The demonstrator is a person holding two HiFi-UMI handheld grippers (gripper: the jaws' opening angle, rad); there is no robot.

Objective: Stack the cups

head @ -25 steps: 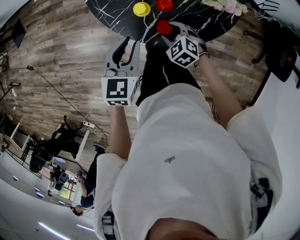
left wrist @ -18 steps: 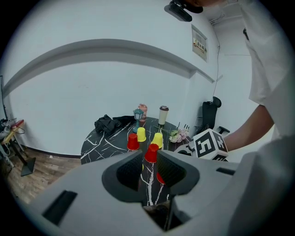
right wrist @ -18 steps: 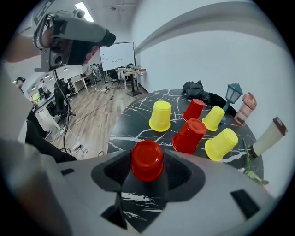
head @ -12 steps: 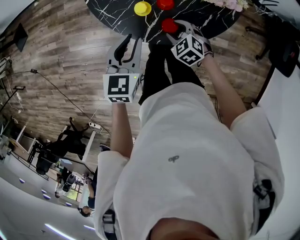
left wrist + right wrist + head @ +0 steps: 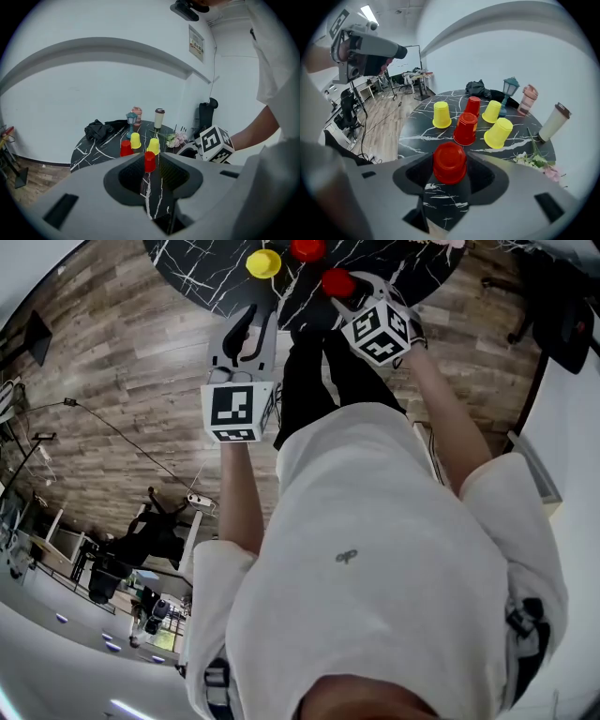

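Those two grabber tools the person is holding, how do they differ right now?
The left gripper has its jaws fairly close together with nothing between them. The right gripper has its jaws wide, closed on an upside-down red cup. In the head view the right gripper is held further forward, at the black table, than the left gripper. Both carry a marker cube and point toward the table.

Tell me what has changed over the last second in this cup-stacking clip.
The right gripper, fingers closed on a red cup, has carried it rightwards in the head view, from straight below the far red cup to its lower right. Nothing was grasped or released. The left gripper stays empty and barely shifted; the yellow cup and far red cup kept their places on the table.
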